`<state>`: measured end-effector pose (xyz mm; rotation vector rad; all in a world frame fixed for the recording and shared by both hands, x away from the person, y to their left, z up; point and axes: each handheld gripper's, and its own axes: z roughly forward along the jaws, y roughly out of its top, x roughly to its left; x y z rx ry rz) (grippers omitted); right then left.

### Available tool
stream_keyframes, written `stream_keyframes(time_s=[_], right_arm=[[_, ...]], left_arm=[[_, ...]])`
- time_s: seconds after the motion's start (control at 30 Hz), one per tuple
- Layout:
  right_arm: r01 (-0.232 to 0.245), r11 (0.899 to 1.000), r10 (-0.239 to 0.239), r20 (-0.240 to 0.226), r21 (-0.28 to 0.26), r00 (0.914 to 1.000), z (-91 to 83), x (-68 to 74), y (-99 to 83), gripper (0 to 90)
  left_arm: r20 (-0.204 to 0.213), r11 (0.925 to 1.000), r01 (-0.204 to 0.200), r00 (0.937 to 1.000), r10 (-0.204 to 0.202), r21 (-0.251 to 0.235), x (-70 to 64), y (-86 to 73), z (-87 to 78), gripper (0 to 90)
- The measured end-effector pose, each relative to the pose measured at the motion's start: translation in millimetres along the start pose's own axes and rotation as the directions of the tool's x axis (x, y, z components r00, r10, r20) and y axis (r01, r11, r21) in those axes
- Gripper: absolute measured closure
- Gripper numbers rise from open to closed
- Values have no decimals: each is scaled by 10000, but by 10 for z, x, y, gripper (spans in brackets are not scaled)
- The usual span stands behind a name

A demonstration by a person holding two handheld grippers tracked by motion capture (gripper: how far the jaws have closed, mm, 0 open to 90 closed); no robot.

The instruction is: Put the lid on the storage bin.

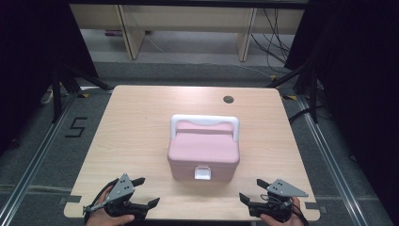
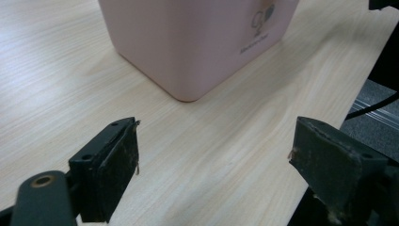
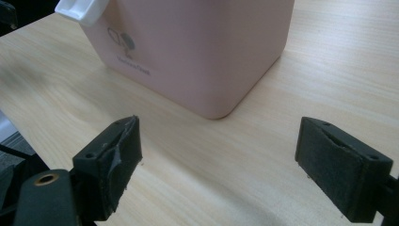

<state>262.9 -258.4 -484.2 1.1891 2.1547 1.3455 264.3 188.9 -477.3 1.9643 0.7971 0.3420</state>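
Grey floor [image 1: 37,146] w/ a "5" marking [image 1: 75,127] is seen at frame left. Light wood table [image 1: 136,136] fills mid-frame; pink box [image 1: 203,149] is set at its centre. Left gripper [image 1: 142,192] & right gripper [image 1: 253,190], lower corners, are held open, apart from box.

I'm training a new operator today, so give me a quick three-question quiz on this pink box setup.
1. True or false: the left gripper holds the pink box.
2. What colour is the box's handle?
3. The white latch faces: A) the person, B) the far edge of the table.

Key: 1 false, both it and the right gripper are open and apart from the box; 2 white; 3 A.
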Motion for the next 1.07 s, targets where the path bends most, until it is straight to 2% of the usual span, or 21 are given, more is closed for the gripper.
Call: stream_keyframes(time_s=[0.03, 0.13, 0.2, 0.27, 0.3, 0.33, 0.37, 0.4, 0.43, 0.47, 0.5, 0.53, 0.57, 0.6, 0.63, 0.83, 0.9, 0.93, 0.97, 1.0, 1.07], right_arm=[[129, 9999, -129, -46, 69, 9999, -11, -6, -4, 160], [103, 9998, -103, 22, 191, 9999, -34, 15, -33, 160], [300, 9990, -301, 37, 325, 9995, -32, 22, -51, 160], [-24, 9983, 34, -178, 580, 9998, -37, 65, -69, 160], [58, 9989, -46, -246, 459, 9997, -20, 72, -81, 160], [280, 9963, -248, -404, 807, 9989, -18, 84, -96, 160], [280, 9963, -248, -404, 807, 9989, -18, 84, -96, 160], [236, 9942, -178, -555, 1046, 9983, -4, 109, -113, 161], [434, 9939, -380, -550, 1014, 9978, 1, 109, -117, 161], [327, 9929, -265, -550, 1143, 9981, 4, 128, -124, 161], [608, 9914, -547, -547, 1161, 9970, 7, 116, -122, 161], [750, 9907, -688, -573, 1133, 9960, 14, 112, -123, 161], [750, 9907, -688, -573, 1133, 9960, 14, 112, -123, 161], [575, 9921, -492, -763, 1114, 9959, 10, 117, -124, 161], [601, 9921, -521, -737, 1099, 9959, 8, 115, -125, 161], [799, 9899, -736, -566, 1175, 9957, 26, 104, -143, 161], [939, 9861, -866, -584, 1367, 9945, 25, 107, -147, 161], [901, 9863, -833, -544, 1381, 9950, 28, 108, -151, 162], [873, 9864, -803, -546, 1396, 9953, 32, 109, -153, 162], [645, 9869, -570, -544, 1477, 9969, 32, 116, -157, 162], [708, 9851, -638, -493, 1569, 9967, 40, 106, -155, 164]], left_arm=[[-48, 10000, -55, 10000, 55, 47, -5, -10, 1, 150], [-30, 9998, 23, 10000, -22, 215, -13, -42, 25, 151], [-61, 9992, -38, 10000, 40, 395, -22, -53, 35, 152], [-20, 9990, -95, 10000, 96, 429, -29, -59, 49, 152], [-9, 9985, -137, 9999, 138, 538, -30, -61, 51, 152], [-97, 9962, -299, 9995, 308, 812, -24, -65, 47, 153], [-97, 9962, -299, 9995, 308, 812, -24, -65, 47, 153], [-99, 9966, -294, 9995, 302, 771, -19, -72, 60, 153], [-99, 9974, -138, 9998, 146, 707, -26, -75, 65, 153], [-72, 9974, -113, 9999, 119, 710, -22, -78, 66, 153], [-72, 9973, -94, 9999, 100, 726, -21, -78, 66, 153], [-140, 9942, -393, 9991, 409, 998, 5, -74, 52, 153], [-140, 9942, -393, 9991, 409, 998, 5, -74, 52, 153], [-33, 9964, -202, 9998, 205, 820, -8, -79, 66, 153], [-22, 9976, -78, 10000, 79, 684, -15, -82, 76, 153], [-115, 9976, -74, 9999, 82, 684, -6, -91, 79, 153], [-73, 9971, 7, 10000, -1, 755, -5, -88, 78, 153], [-73, 9971, 7, 10000, -1, 755, -5, -88, 78, 153], [-66, 9949, -220, 9997, 228, 989, 15, -85, 68, 153], [-66, 9949, -220, 9997, 228, 989, 15, -85, 68, 153], [-140, 9953, -131, 9998, 145, 959, 12, -90, 83, 153]])
